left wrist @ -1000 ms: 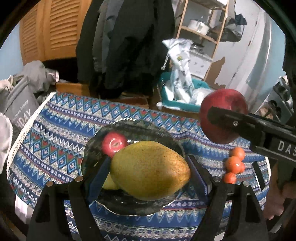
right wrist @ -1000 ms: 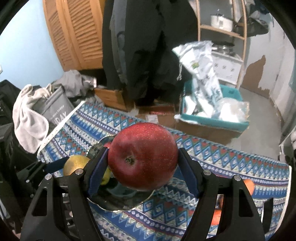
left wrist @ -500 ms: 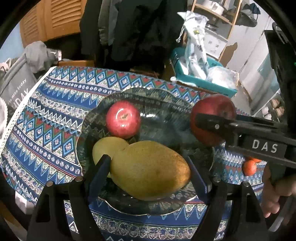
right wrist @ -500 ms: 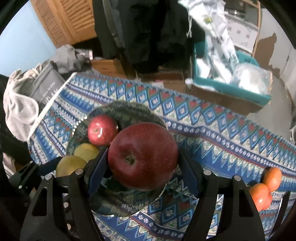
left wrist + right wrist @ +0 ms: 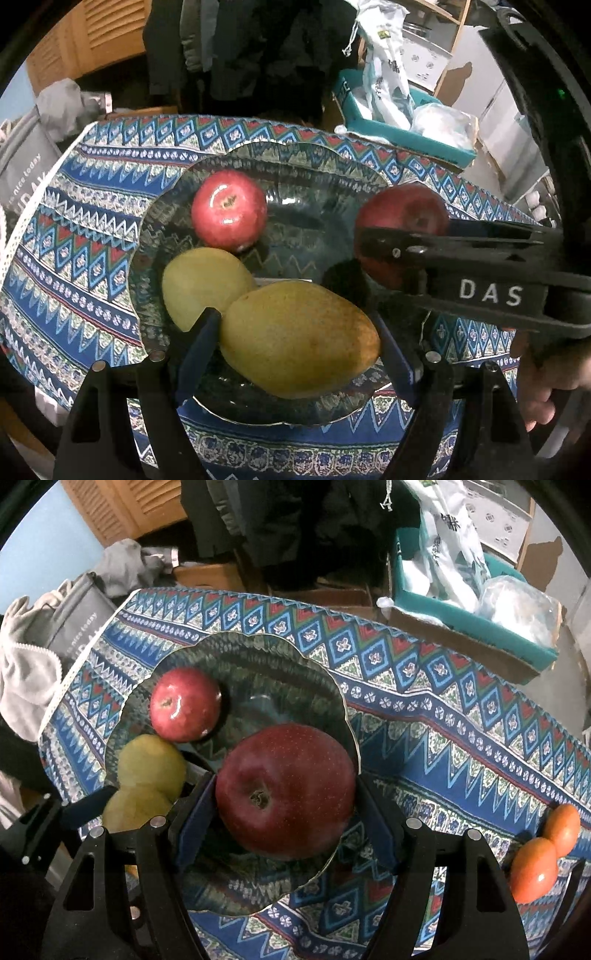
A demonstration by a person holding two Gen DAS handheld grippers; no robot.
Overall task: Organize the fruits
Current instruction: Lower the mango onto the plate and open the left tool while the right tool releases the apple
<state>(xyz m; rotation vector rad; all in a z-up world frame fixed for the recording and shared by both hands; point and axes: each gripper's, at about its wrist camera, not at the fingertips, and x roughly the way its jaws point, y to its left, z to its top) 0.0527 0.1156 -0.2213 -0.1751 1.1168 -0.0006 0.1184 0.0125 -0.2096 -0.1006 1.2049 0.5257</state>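
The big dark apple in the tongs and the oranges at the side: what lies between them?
Only patterned tablecloth, past the plate's rim. The right-hand view shows it, from apple to oranges.

Glossy glass plate point(image 5: 295, 192), woven cloth tablecloth point(image 5: 461, 716), shiny-skinned red apple point(image 5: 229, 208)

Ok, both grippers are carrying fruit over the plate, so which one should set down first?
Probably right: its gripper holds the dark apple over bare plate, while the left's mango crowds the pear.
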